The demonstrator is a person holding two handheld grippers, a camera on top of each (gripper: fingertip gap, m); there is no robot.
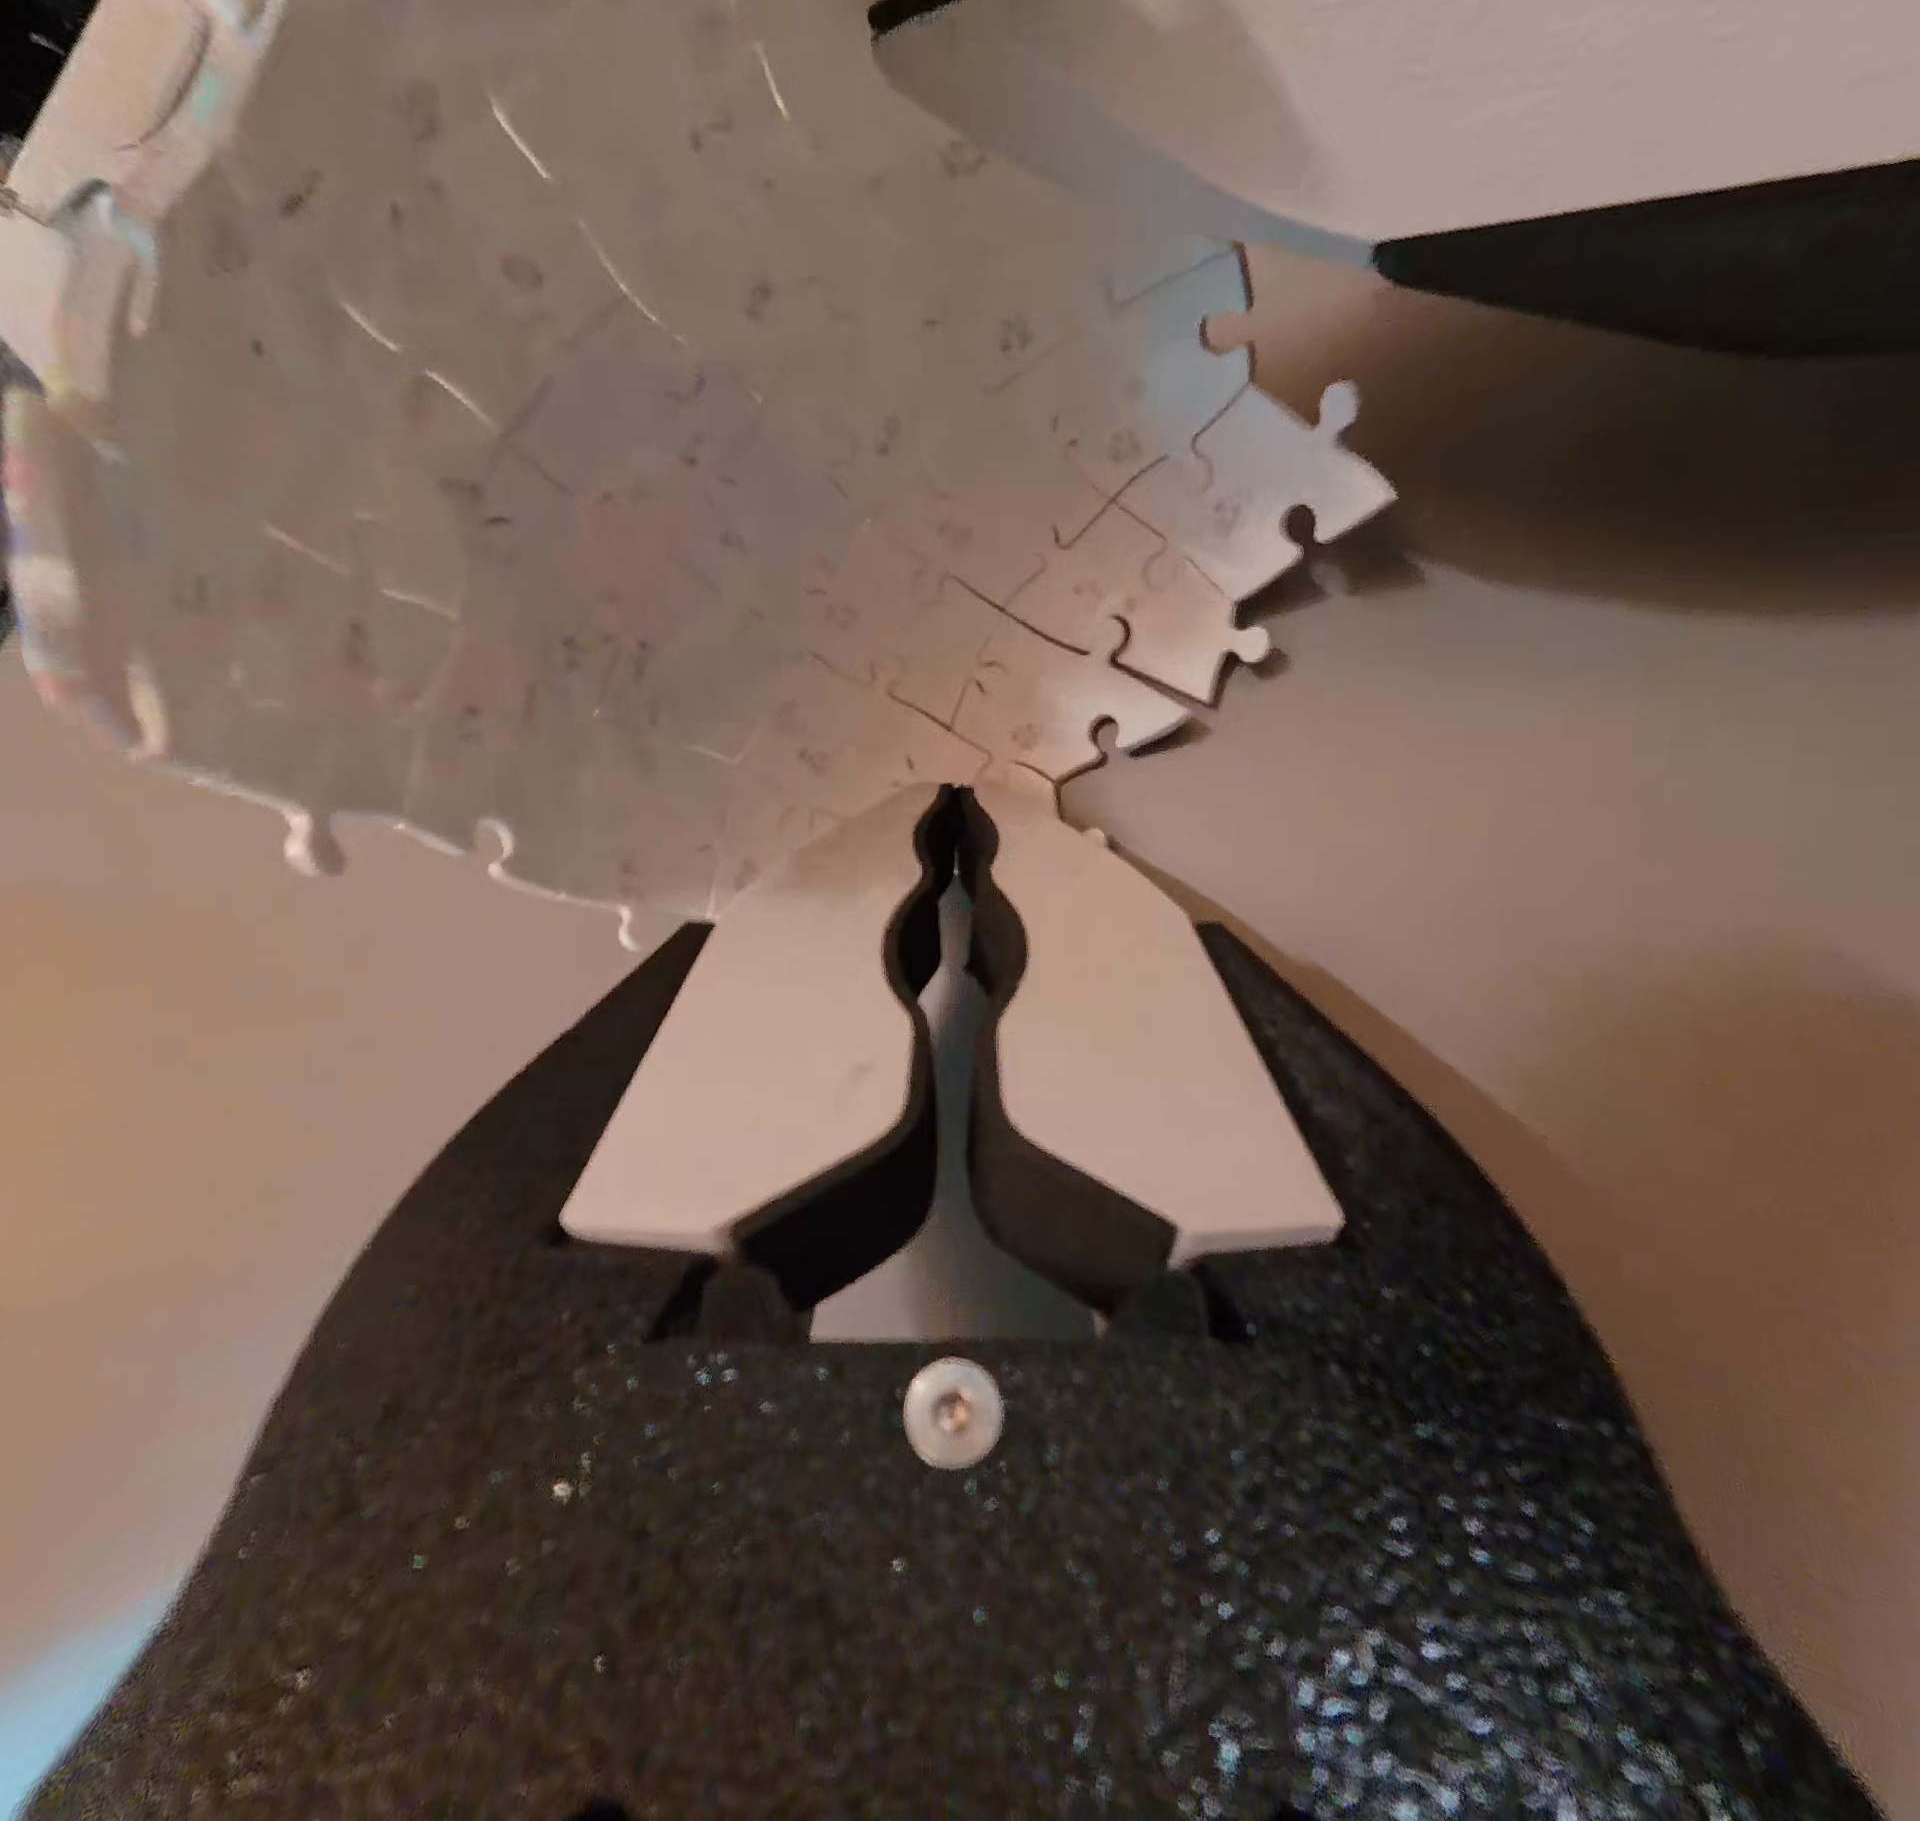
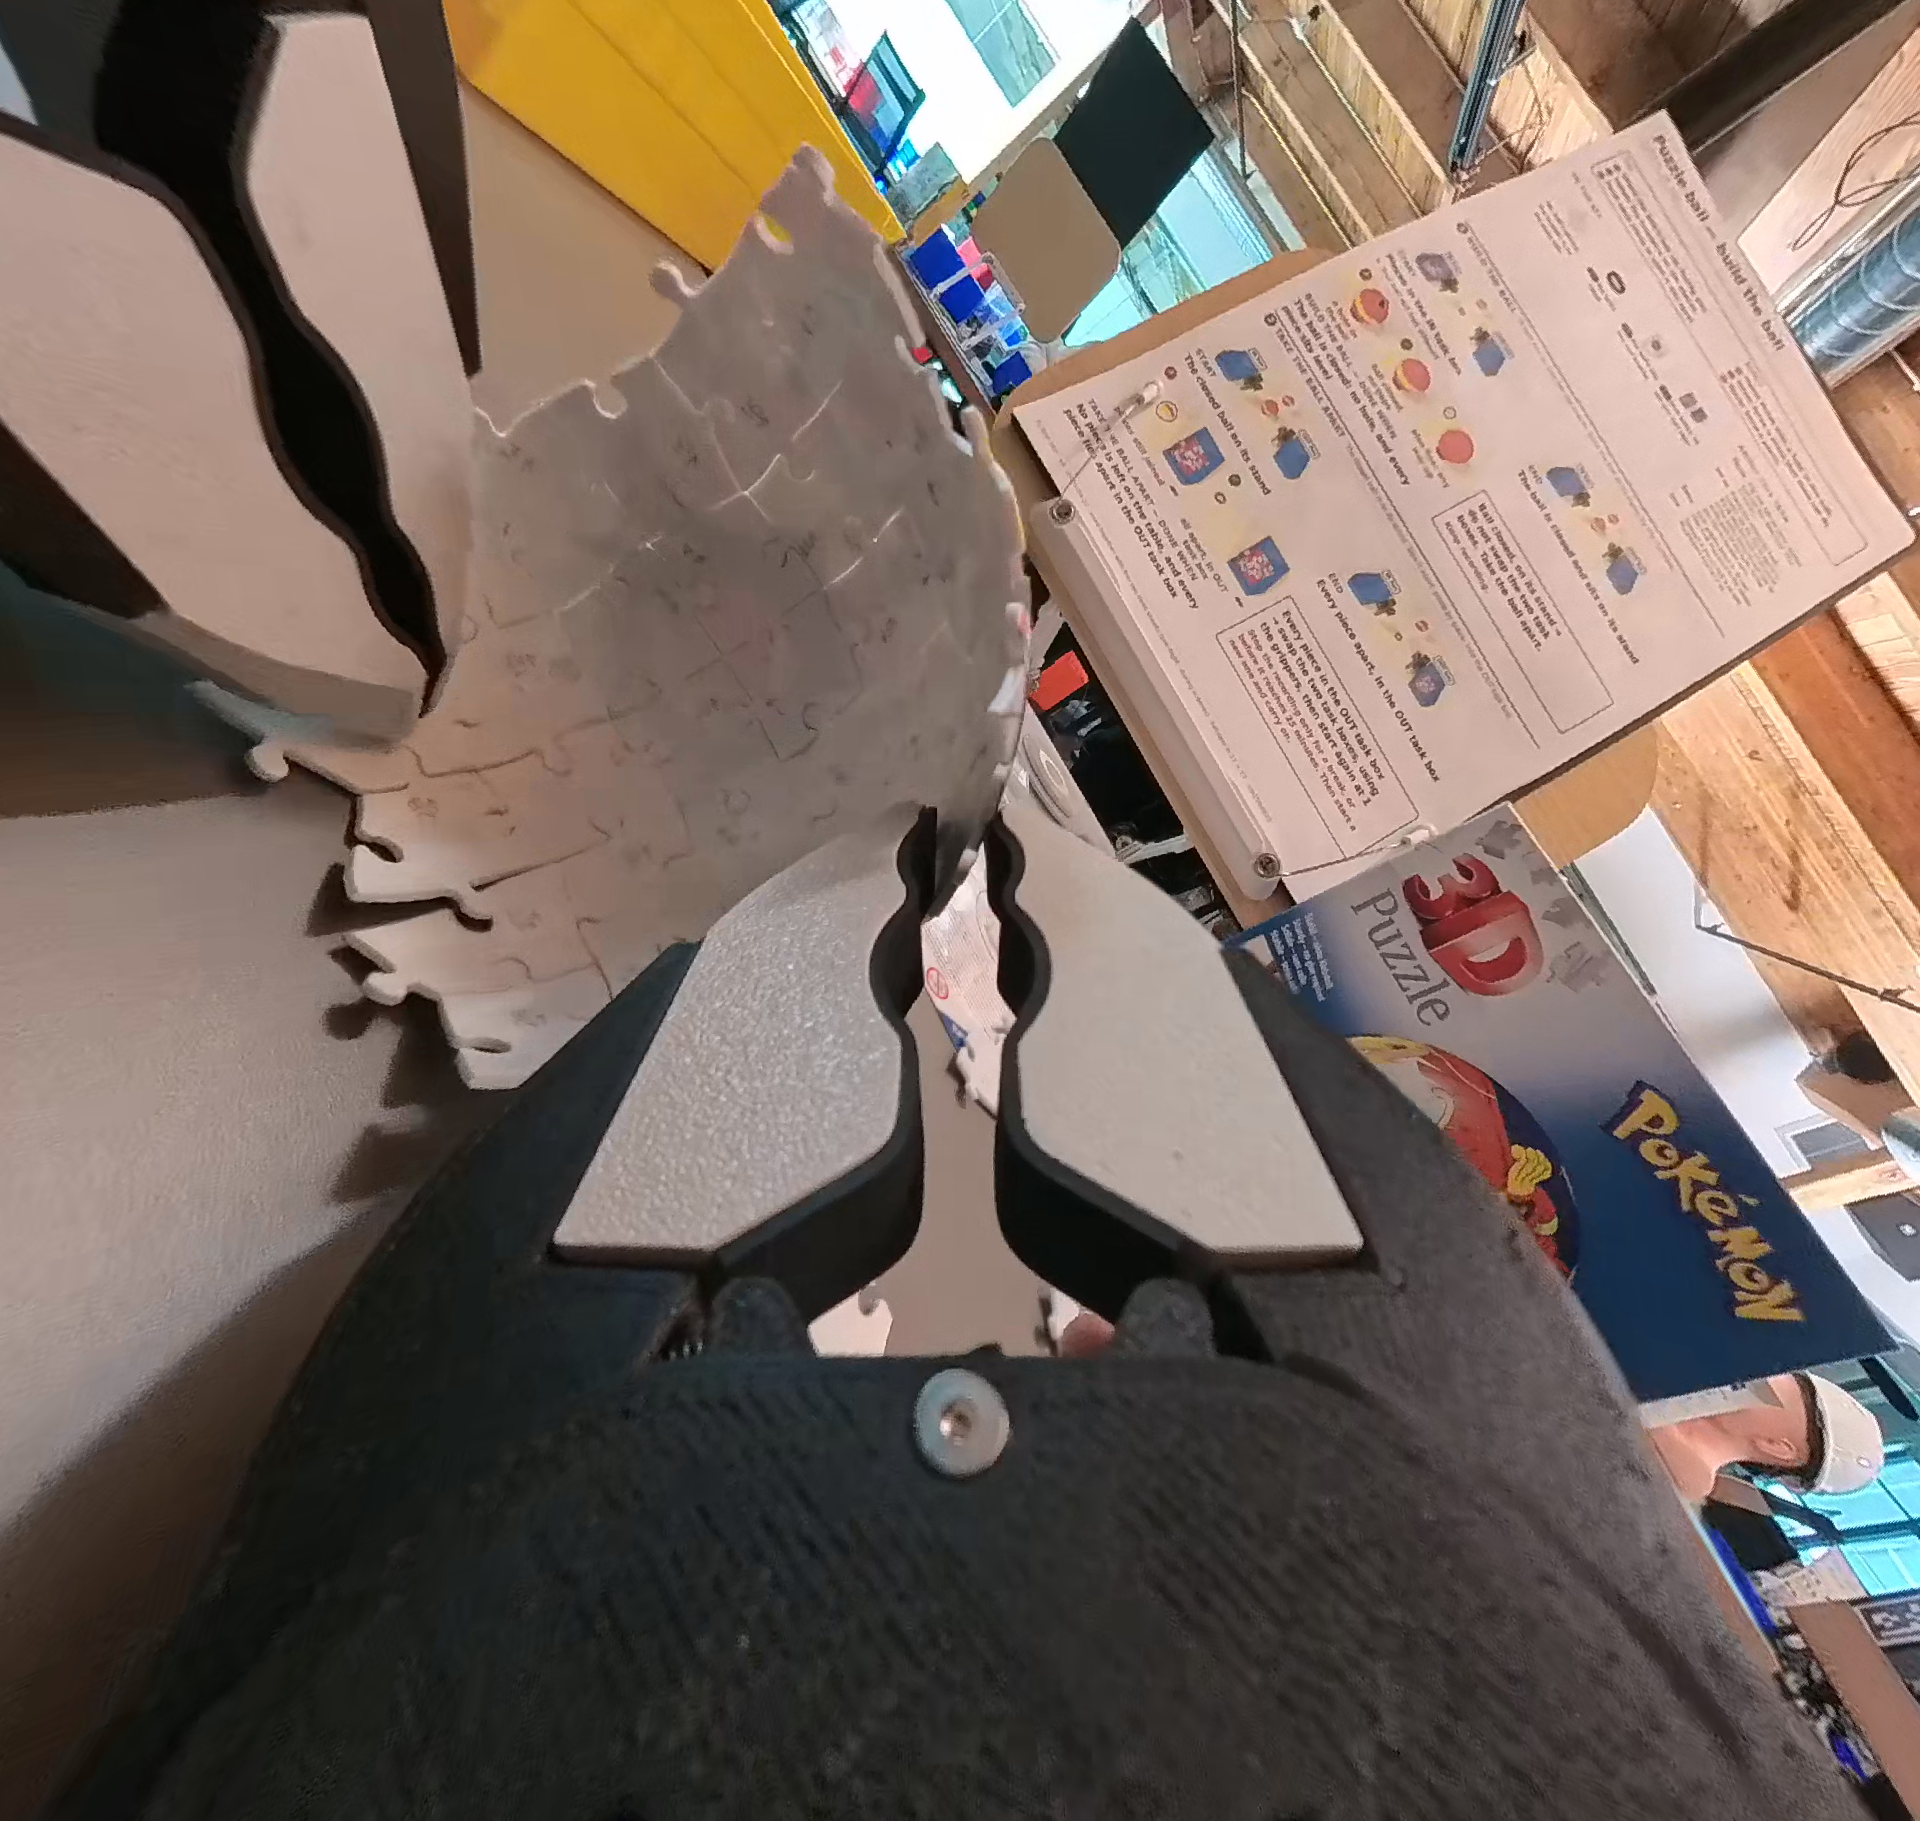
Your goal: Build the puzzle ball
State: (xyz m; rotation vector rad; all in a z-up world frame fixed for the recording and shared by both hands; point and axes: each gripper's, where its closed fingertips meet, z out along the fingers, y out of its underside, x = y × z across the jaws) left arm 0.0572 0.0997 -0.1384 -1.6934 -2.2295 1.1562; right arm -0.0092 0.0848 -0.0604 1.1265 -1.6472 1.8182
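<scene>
The partly built puzzle ball (image 1: pixel 675 483) is a curved shell of interlocked pieces, seen from its pale grey inner side, with knobs and sockets jagged along its open edges. It is held up off the table (image 1: pixel 1558 836) between the two claws, its shadow falling on the beige surface below.

The left claw (image 1: pixel 958 805) is clamped on the shell's lower edge, its fingertips pressed together with the thin rim caught between them. In the right wrist view the same claw shows at upper left, gripping the shell from that side.

The right claw (image 2: pixel 951 836) pinches another part of the rim, the edge running down into the narrow gap between its tips (the gap is nearly closed around the piece). In the left wrist view this claw shows at upper right, over the shell.

Beyond the shell stand a yellow bin (image 2: pixel 623 57), a printed instruction sheet (image 2: pixel 1455 483) on a board, and the blue puzzle box (image 2: pixel 1558 1127) just below it. A person (image 2: pixel 1787 1449) shows at the far right edge.
</scene>
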